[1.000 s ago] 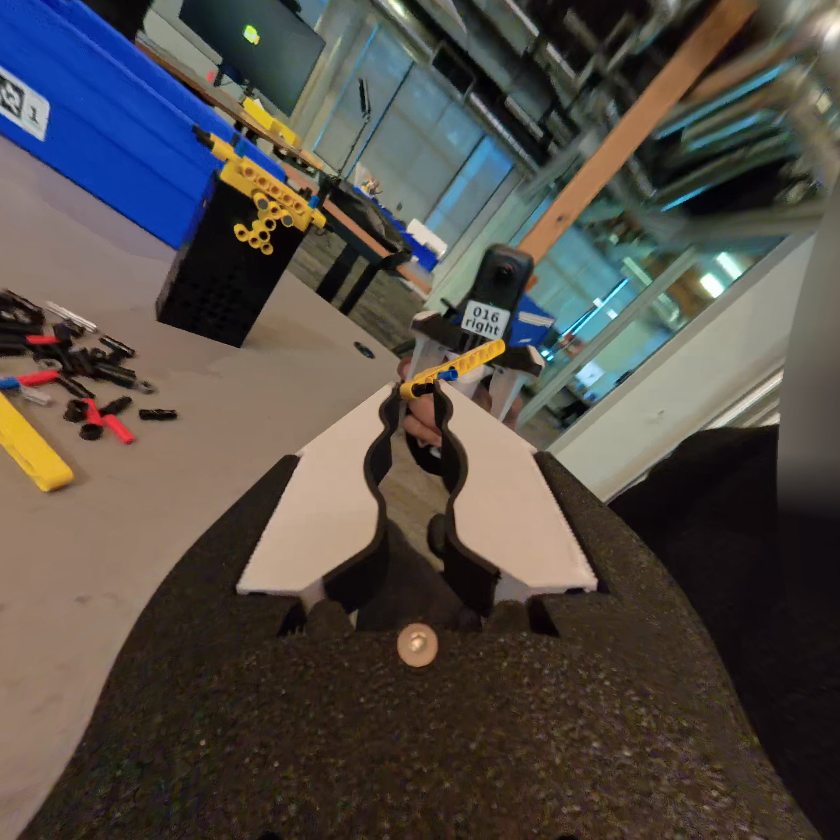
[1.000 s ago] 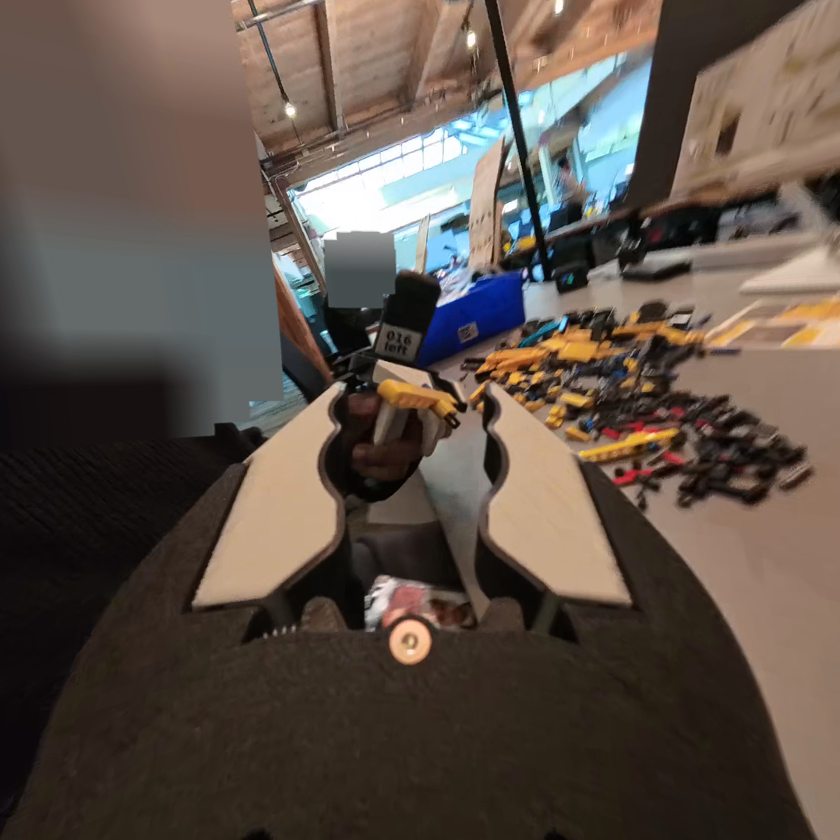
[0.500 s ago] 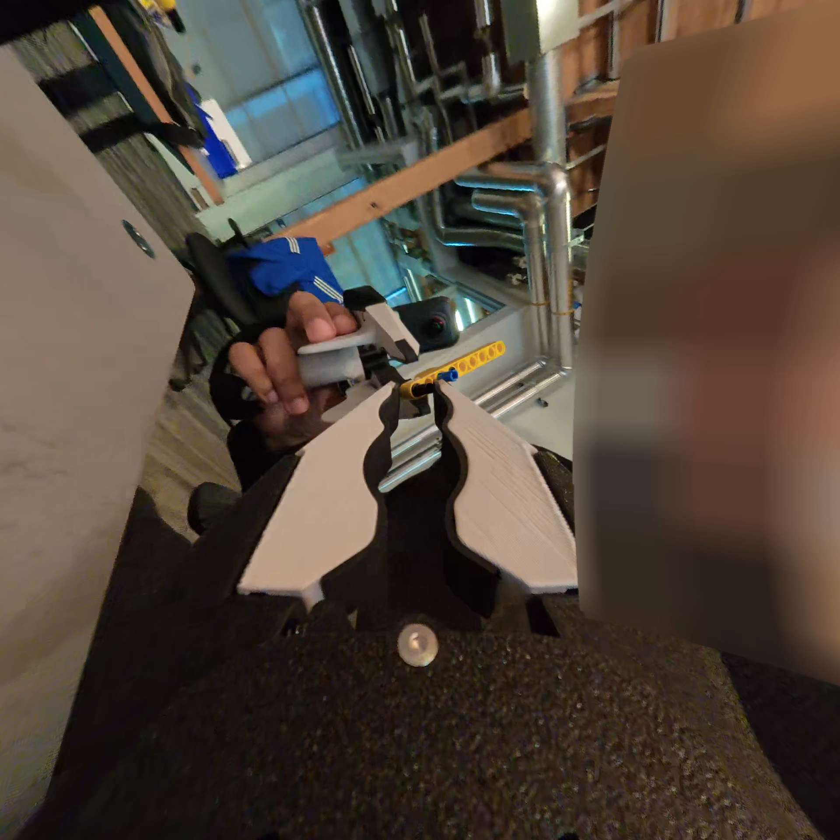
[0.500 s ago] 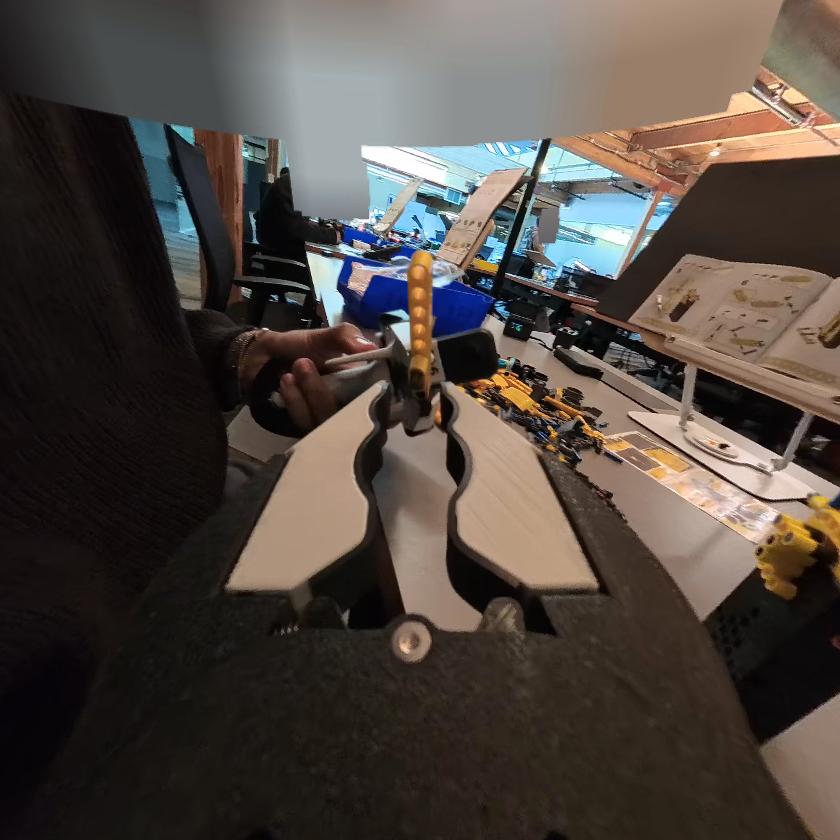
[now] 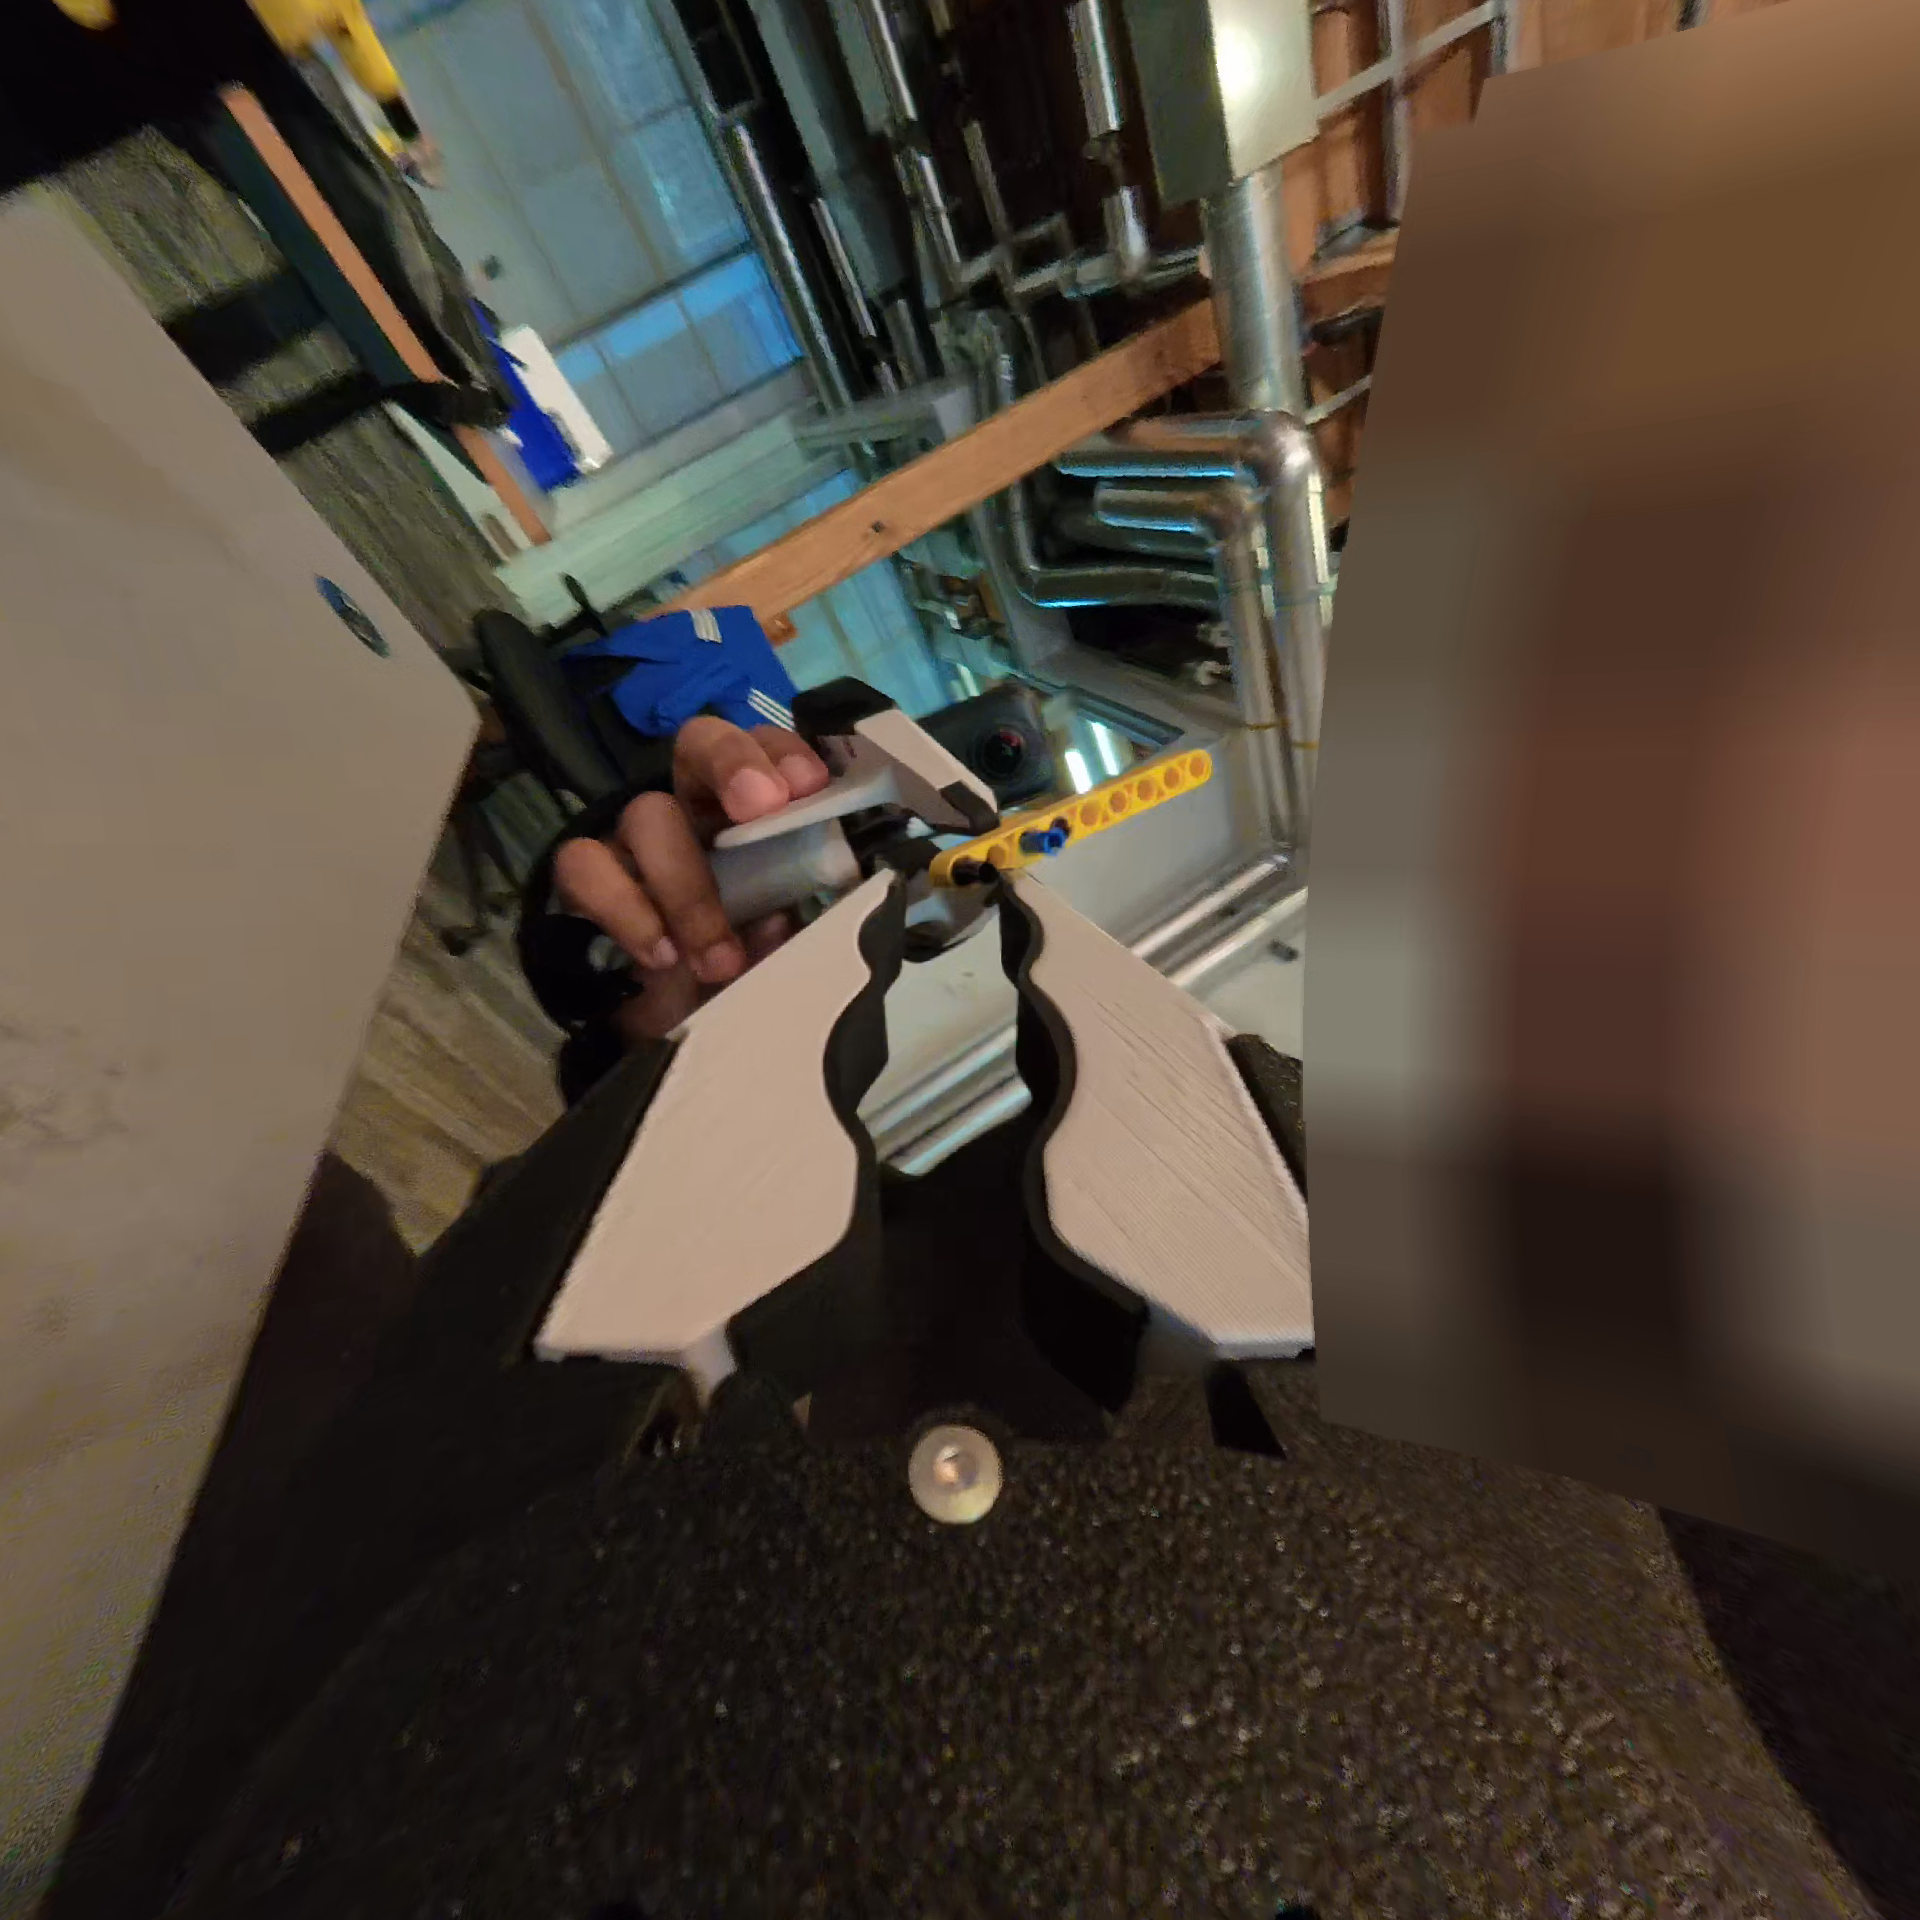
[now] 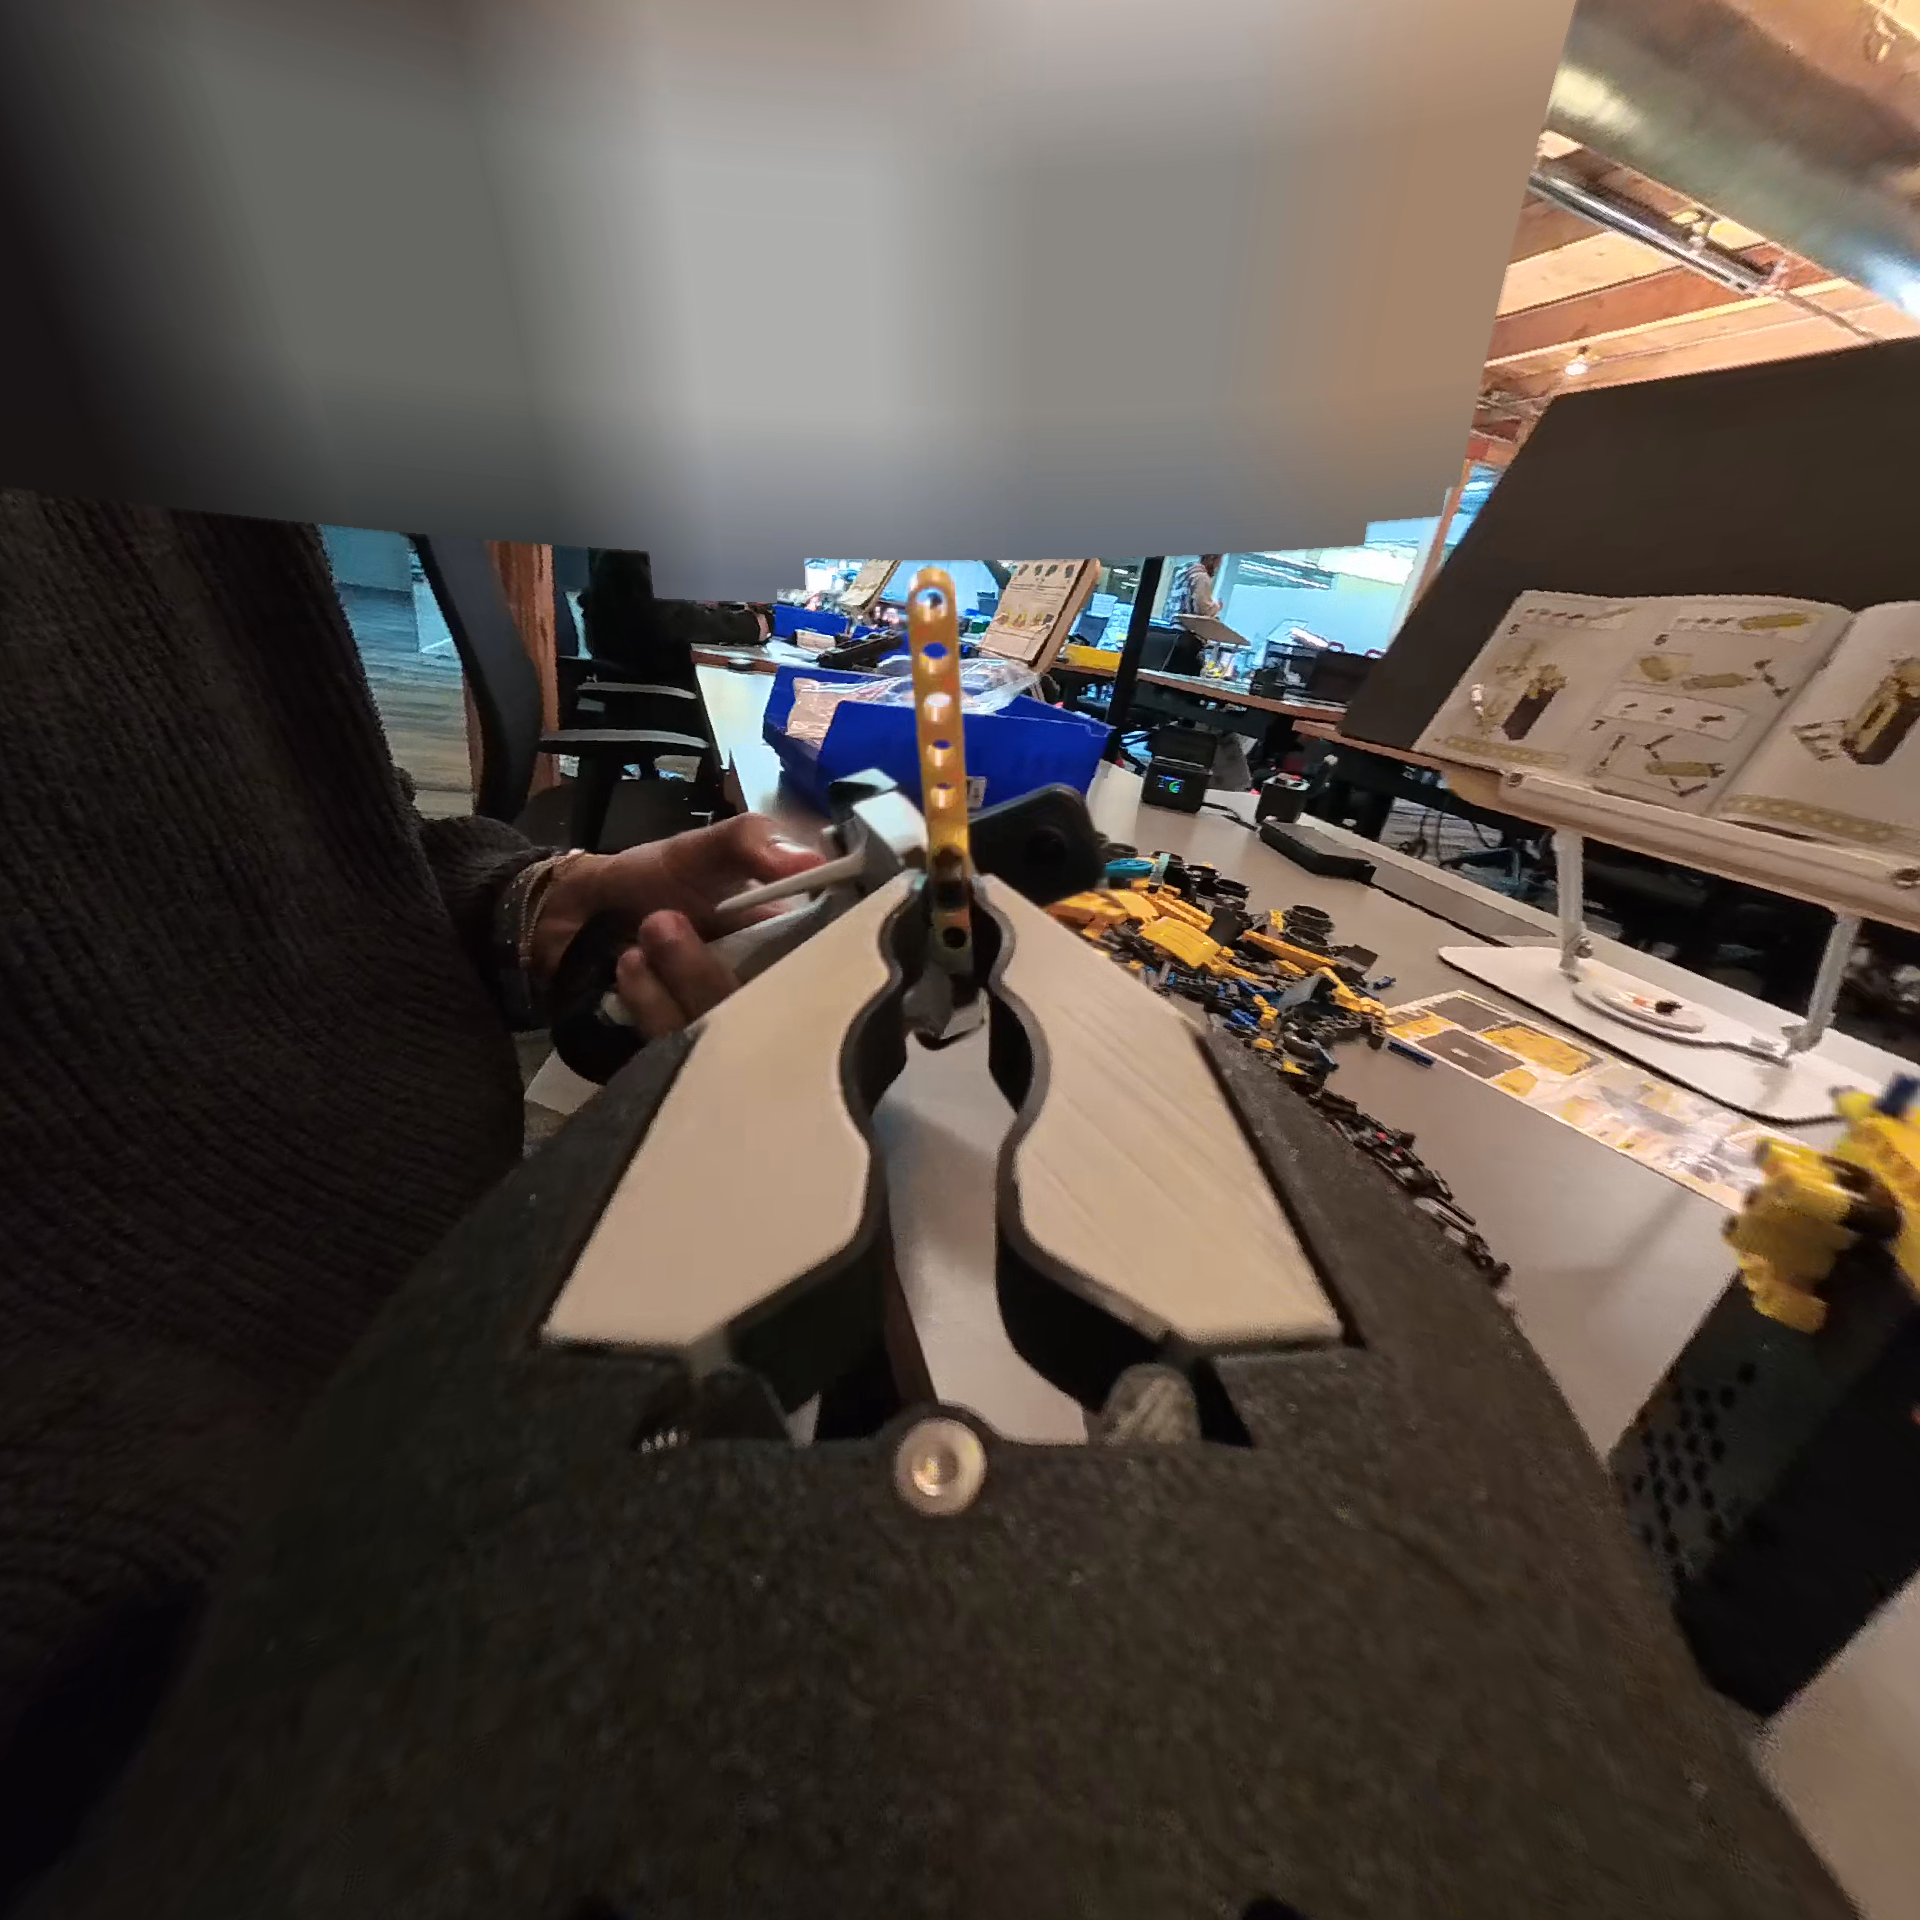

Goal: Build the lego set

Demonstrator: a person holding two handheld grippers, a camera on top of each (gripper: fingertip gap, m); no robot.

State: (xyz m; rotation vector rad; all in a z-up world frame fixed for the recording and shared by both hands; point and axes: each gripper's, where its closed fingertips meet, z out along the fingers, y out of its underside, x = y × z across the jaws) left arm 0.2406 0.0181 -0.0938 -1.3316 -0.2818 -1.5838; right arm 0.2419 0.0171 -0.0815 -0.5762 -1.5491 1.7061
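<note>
A yellow beam with holes (image 5: 1101,805) is held in the air between both grippers. My left gripper (image 5: 948,883) is shut on its lower end; a blue pin (image 5: 1039,836) sticks out of the beam just beyond the tips. In the right wrist view the beam (image 6: 935,707) stands upright. My right gripper (image 6: 948,899) has its jaws narrowed around the beam's lower end. A hand (image 5: 665,873) holds the right gripper to the left of the beam. Another hand (image 6: 675,904) holds the left gripper behind it.
A grey table (image 6: 1558,1226) carries a pile of yellow and black pieces (image 6: 1226,956), a blue bin (image 6: 914,727) and an open booklet on a stand (image 6: 1683,707). A black box with a yellow assembly (image 6: 1808,1247) is at the right edge. A dark sweater (image 6: 208,935) fills the left.
Both grippers swung up off the table and turned toward each other. My right gripper came onto the beam and its jaws narrowed around it. The left kept its hold.
</note>
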